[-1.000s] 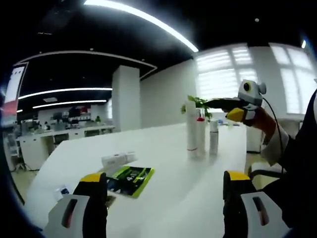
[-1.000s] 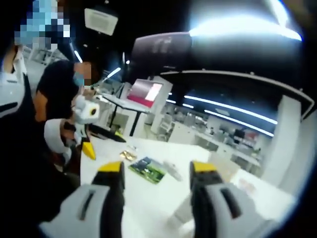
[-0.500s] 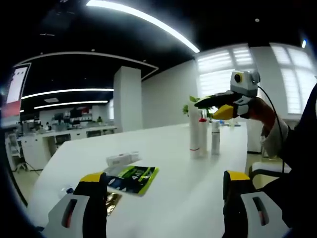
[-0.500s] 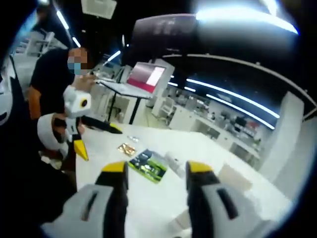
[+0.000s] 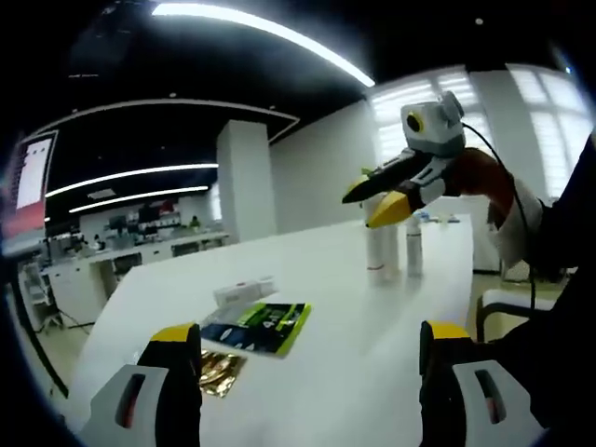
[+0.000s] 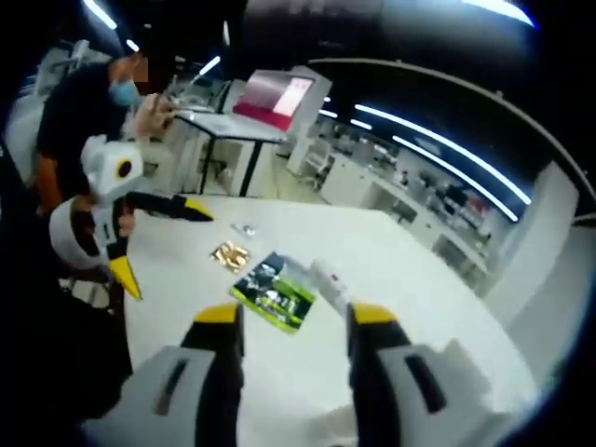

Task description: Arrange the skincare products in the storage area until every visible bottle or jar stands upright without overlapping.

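Three slim white bottles [image 5: 377, 250] stand upright and close together at the table's far right; one has a red cap and the grey one [image 5: 413, 248] is at the right end. My right gripper [image 5: 361, 210] hangs open in the air just in front of their tops, holding nothing. My left gripper [image 5: 307, 377] is open low over the table with nothing between its fingers. In the right gripper view, my right gripper [image 6: 293, 340] is open above the table, and my left gripper [image 6: 174, 256] is spread wide at the left.
A green packet [image 5: 261, 326] [image 6: 272, 293], a gold sachet [image 5: 219, 371] [image 6: 230, 254] and a white tube [image 5: 244, 291] [image 6: 328, 279] lie flat on the white table [image 5: 345, 317]. A masked person [image 6: 88, 112] stands beyond the table near a red screen [image 6: 270, 93].
The right gripper has moved left and nearer, now covering the bottle tops in the left gripper view. The right gripper view has tilted down onto the table. Both grippers stay open.
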Tool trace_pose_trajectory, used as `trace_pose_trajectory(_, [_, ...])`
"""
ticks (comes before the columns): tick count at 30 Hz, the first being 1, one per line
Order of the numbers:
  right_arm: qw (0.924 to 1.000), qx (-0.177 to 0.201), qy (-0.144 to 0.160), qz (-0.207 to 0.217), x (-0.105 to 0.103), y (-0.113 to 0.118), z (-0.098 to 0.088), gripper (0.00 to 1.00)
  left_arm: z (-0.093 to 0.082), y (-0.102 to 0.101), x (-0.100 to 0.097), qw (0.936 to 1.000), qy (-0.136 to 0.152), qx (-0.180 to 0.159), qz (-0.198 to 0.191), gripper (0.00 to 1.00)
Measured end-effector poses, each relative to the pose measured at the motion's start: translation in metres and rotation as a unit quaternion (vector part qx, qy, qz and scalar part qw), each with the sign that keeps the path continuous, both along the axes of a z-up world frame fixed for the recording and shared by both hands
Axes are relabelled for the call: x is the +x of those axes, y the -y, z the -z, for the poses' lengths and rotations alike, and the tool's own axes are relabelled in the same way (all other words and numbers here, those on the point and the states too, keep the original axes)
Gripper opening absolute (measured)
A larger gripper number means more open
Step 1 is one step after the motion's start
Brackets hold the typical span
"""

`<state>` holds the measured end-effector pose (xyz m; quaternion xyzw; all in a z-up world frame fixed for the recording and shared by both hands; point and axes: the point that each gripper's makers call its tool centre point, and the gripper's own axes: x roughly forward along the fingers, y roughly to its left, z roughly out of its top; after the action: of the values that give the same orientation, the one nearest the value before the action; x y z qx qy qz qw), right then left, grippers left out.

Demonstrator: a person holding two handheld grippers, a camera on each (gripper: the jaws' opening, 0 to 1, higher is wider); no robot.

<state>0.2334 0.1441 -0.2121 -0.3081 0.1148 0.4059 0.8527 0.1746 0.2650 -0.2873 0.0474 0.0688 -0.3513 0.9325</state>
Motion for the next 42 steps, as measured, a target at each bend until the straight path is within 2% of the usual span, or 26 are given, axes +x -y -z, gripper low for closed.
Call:
trace_pose_trajectory(5, [0.9992, -0.038, -0.010, -0.005, 0.012, -0.010, 0.008, 0.44, 0.005, -0.007, 0.003, 0.9998, -0.008, 0.014, -0.009, 0.99])
trace_pose_trajectory(8, [0.9972, -0.074, 0.009, 0.001, 0.023, -0.011, 0.003, 0.44, 0.009, -0.013, 0.005, 0.9993, -0.009, 0.030, -0.019, 0.99])
trace_pose_trajectory(10, [0.9966, -0.082, 0.010, 0.001, 0.026, -0.015, 0.001, 0.45, 0.009, -0.016, 0.005, 0.9992, -0.007, 0.033, -0.023, 0.99])
trace_pose_trajectory(16, [0.9928, -0.119, 0.004, -0.016, 0.028, -0.028, 0.000, 0.46, 0.000, -0.025, 0.007, 0.9995, -0.001, 0.008, -0.031, 0.99])
trace_pose_trajectory(18, [0.9920, -0.122, -0.013, -0.032, 0.025, -0.037, 0.003, 0.47, -0.001, -0.027, 0.008, 0.9994, 0.001, 0.007, -0.034, 0.99])
trace_pose_trajectory(22, [0.9888, -0.144, -0.009, -0.036, 0.027, -0.048, -0.002, 0.47, -0.001, -0.029, 0.008, 0.9993, -0.002, 0.010, -0.035, 0.99])
trace_pose_trajectory(26, [0.9792, -0.199, 0.007, -0.036, 0.036, -0.053, -0.004, 0.46, -0.005, -0.030, 0.007, 0.9994, -0.001, 0.002, -0.035, 0.99])
trace_pose_trajectory(29, [0.9751, -0.218, 0.001, -0.039, 0.042, -0.058, 0.000, 0.47, -0.005, -0.031, 0.006, 0.9994, -0.002, -0.002, -0.033, 0.99])
trace_pose_trajectory(31, [0.9684, -0.247, -0.001, -0.036, 0.051, -0.057, 0.004, 0.47, -0.006, -0.033, 0.005, 0.9994, -0.002, -0.003, -0.033, 0.99])
trace_pose_trajectory(42, [0.9484, -0.313, -0.033, -0.041, 0.080, -0.056, 0.017, 0.46, -0.007, -0.039, 0.008, 0.9989, -0.008, -0.023, -0.041, 0.98])
